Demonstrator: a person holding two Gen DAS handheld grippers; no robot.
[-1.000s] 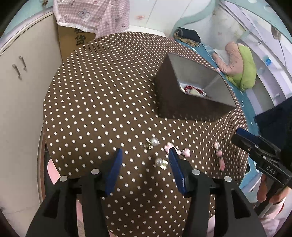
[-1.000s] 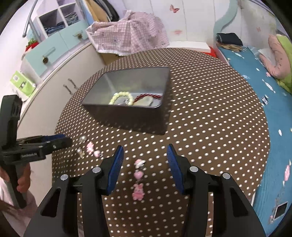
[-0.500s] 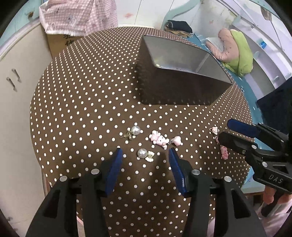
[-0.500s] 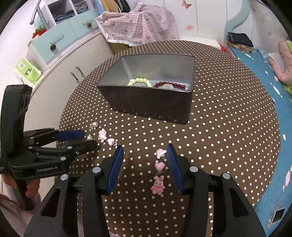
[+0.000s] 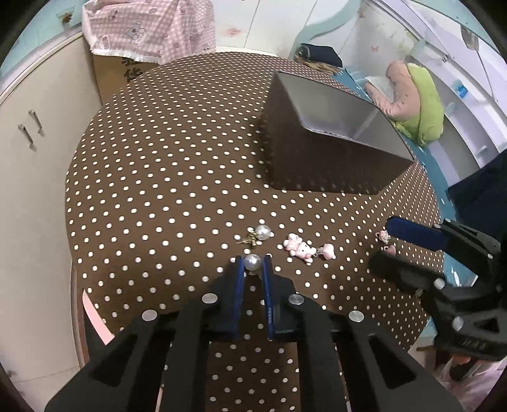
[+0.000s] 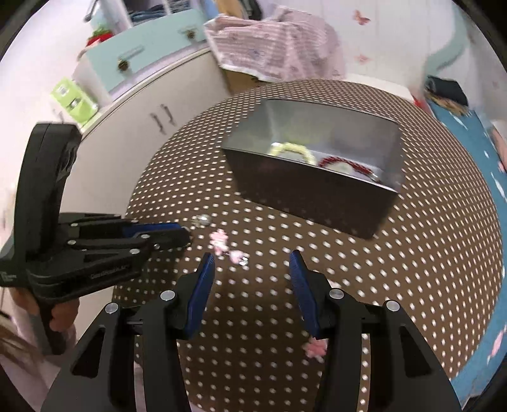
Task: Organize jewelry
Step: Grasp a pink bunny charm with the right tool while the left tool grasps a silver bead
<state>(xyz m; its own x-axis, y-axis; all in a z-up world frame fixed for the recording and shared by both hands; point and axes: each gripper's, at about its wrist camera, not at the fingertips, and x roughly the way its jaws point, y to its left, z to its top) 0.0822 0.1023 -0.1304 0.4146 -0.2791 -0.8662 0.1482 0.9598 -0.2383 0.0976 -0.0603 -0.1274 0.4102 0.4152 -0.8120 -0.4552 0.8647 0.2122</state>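
On the brown dotted tablecloth, my left gripper [image 5: 252,263] has its jaws closing on a pearl earring [image 5: 252,261], and both blue pads touch the pearl. A second pearl earring [image 5: 262,232] lies just beyond it. To its right lies a pink bear earring [image 5: 299,248]. My right gripper [image 6: 252,258] stands open over the cloth with nothing between its pads; the pink bear earring [image 6: 219,240] is just ahead on the left. Another pink charm earring [image 6: 315,347] lies partly hidden under its right finger. The grey tin box [image 6: 310,196] holds a pale bead bracelet [image 6: 293,149] and a red one [image 6: 345,163].
The round table's edge [image 5: 79,269] drops off close behind both grippers. White cupboards [image 5: 28,133] stand to the left. A cardboard box under a pink checked cloth [image 5: 149,28] is behind the table. A blue bed [image 6: 475,133] lies to the right.
The left jaws have come together around the nearer pearl earring. My right gripper has slid left, so the pink charm earring once between its fingers now lies under the right one.
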